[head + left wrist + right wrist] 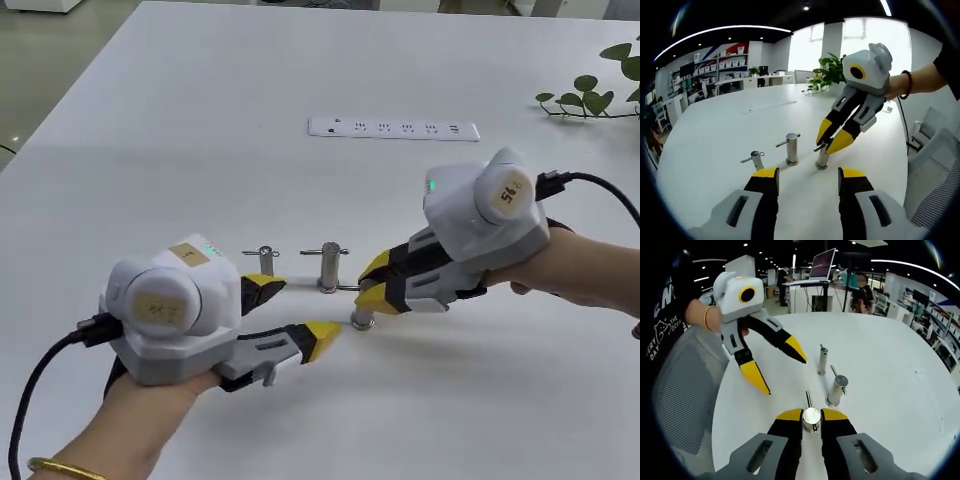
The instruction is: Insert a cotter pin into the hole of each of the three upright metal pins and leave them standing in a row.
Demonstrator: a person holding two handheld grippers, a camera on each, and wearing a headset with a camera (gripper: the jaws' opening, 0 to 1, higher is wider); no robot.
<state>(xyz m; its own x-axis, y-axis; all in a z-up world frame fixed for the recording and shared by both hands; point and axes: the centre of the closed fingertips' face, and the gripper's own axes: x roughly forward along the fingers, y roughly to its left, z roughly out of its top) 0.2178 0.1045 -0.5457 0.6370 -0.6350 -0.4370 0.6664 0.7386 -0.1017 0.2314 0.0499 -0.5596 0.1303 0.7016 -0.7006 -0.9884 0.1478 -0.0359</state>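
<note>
From where I stood, the right tongs (372, 284) looked clenched on a cotter pin (808, 399). Its long axis lay level, in line with the tongs and across the nearest upright pin (362, 320) on the worktop (200, 150). The tip poked out the far side. The left tongs (297, 312) hung released close by, aimed at that same pin. The middle pin (328, 268) and far pin (266, 260) already carried theirs.
</note>
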